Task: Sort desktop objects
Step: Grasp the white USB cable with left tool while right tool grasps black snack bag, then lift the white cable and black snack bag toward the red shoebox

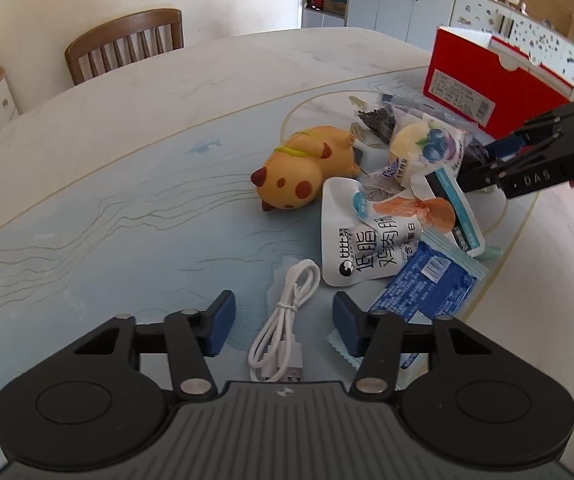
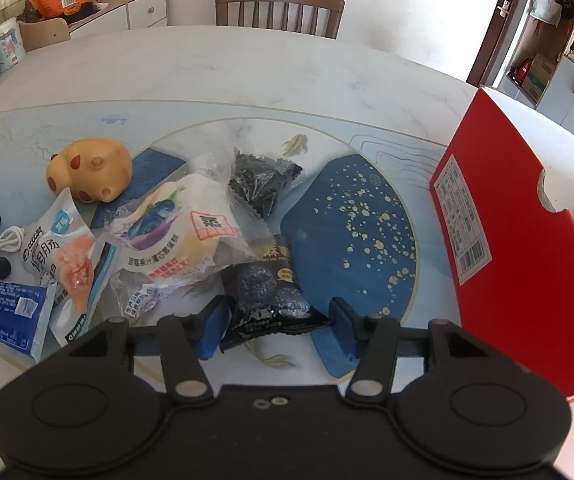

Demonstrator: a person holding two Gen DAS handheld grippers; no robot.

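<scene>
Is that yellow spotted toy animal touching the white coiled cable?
Apart. The left wrist view shows bare blue mat between the yellow spotted toy animal and the white coiled cable.

The left gripper (image 1: 283,322) hangs above a coiled white USB cable (image 1: 283,320), blue pads on either side of it and clear of it. Just ahead and to its right lies a white chicken-breast pouch (image 1: 361,248) overlapping a blue wrapper (image 1: 427,284). Further ahead sits a yellow spotted toy animal (image 1: 303,172). Far right, the right gripper (image 1: 487,160) reaches into the snack pile before a red box (image 1: 495,80).
</scene>
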